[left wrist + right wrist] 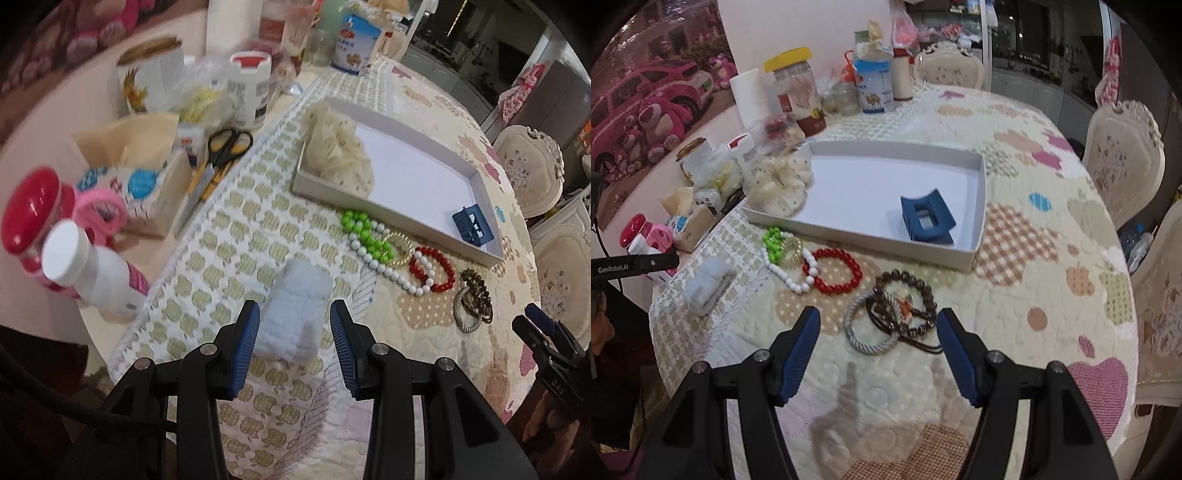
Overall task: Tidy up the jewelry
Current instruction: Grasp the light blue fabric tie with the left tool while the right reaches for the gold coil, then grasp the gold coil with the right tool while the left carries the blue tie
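A white shallow tray (977, 221) (476, 177) holds a cream scrunchie (779, 184) (340, 147) and a blue claw clip (925, 221) (472, 223). In front of it lie a green-and-white bead string (775, 245) (364, 230), a red bead bracelet (833, 271) (434, 269), a brown bead bracelet (905, 302) and a grey cord ring (868, 328) (469, 314). A pale blue fuzzy band (295, 314) (705, 286) lies between my open left gripper's (293, 317) fingers. My right gripper (879, 326) is open, just before the brown bracelet and grey ring.
Along the table's left edge stand jars, bottles (92, 273), a tissue box (147, 192), scissors (218, 158) and a milk-powder tin (875, 85). Padded chairs (1123, 158) stand at the right. A quilted cloth (1034, 295) covers the table.
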The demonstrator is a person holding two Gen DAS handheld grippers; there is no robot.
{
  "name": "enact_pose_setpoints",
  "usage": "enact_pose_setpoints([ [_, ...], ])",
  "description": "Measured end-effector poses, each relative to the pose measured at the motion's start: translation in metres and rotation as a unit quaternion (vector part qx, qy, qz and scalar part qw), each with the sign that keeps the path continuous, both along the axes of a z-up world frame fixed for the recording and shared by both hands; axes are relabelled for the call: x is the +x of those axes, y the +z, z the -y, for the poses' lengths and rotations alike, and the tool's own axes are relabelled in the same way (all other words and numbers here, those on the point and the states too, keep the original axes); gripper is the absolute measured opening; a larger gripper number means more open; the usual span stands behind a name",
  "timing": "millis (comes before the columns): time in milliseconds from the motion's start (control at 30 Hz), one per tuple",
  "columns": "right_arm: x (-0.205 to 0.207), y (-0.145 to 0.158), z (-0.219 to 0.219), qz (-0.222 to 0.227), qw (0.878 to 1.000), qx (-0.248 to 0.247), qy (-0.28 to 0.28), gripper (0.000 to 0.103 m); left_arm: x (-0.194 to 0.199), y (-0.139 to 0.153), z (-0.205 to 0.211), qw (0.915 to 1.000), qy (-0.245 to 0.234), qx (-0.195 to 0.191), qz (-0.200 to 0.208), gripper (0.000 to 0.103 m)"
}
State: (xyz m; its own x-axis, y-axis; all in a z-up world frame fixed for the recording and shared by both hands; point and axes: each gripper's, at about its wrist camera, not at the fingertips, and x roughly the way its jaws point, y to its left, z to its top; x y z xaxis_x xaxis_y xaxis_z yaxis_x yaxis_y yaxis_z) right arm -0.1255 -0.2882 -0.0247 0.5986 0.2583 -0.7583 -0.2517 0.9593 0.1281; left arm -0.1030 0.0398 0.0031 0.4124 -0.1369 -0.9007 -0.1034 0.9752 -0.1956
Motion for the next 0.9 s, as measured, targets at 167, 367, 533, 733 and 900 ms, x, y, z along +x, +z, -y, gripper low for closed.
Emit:
enact_pose_setpoints([
  [167, 0.011, -0.004, -0.012, -0.003, 1.0, 0.022, 0.023, 0.066, -0.002, -0.014, -0.004, 0.9995, -0.005, -0.027, -0.018, 0.039],
  [367, 0.041, -0.01, -0.05, -0.012, 0.998, 0.019, 0.065, 0.058, 0.0, -0.026, 0.001, 0.9988, -0.023, -0.031, -0.03, 0.045],
  [533, 0.069, -0.022, -0.081, -0.027, 0.995, 0.016, 0.093, 0.058, 0.007, -0.033, 0.002, 0.9989, -0.028, -0.018, -0.033, 0.046],
  [733, 0.094, -0.038, -0.105, -0.044, 0.993, 0.008, 0.11, 0.058, 0.017, -0.043, 0.001, 0.9985, -0.032, -0.012, -0.043, 0.046],
  [900, 0.108, -0.052, -0.117, -0.05, 0.992, -0.006, 0.119, 0.031, 0.022, -0.05, 0.004, 0.9975, -0.042, -0.017, -0.053, 0.046],
])
